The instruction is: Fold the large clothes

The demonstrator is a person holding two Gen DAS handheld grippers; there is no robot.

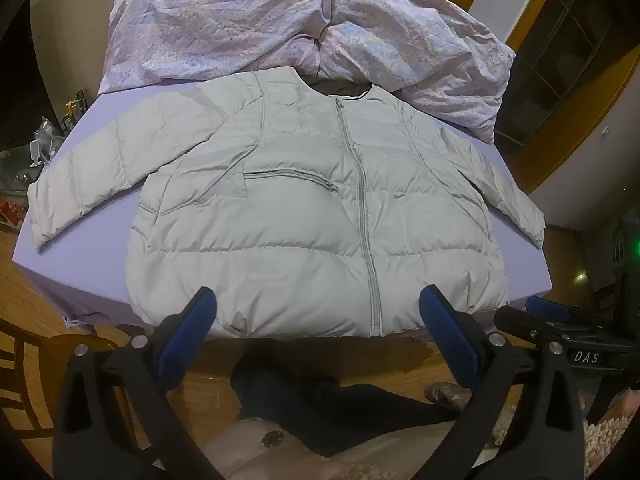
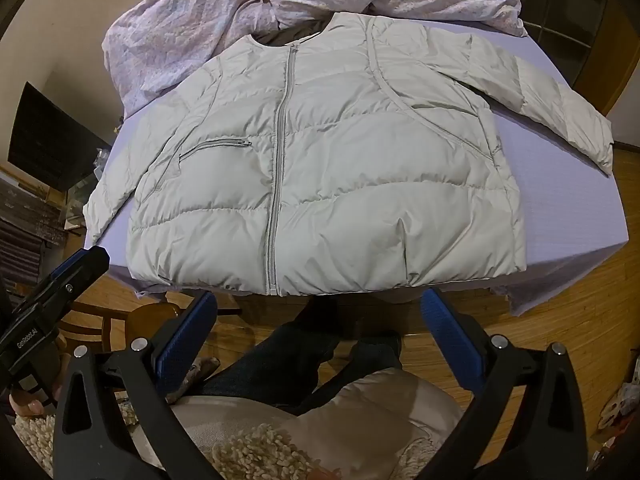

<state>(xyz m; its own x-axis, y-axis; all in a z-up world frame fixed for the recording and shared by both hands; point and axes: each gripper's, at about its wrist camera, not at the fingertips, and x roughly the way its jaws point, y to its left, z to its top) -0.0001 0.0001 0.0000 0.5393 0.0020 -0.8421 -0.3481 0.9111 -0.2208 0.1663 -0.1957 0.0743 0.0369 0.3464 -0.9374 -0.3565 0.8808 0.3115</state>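
Puffer jacket (image 1: pixel 304 208) flat (zipped), left gripper (image 1: pixel 318 304) open

Both the left tool (image 1: pixel 318 312) and right tool (image 2: pixel 319 316) tilt downward, jaws wide apart.

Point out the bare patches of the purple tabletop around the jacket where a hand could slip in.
Bare purple tabletop shows between the jacket body and its outstretched sleeve, running to the near corner. A second wedge lies under the other sleeve, by the table's edge. It is crowded at the far side, where the floral quilt meets the jacket's collar.
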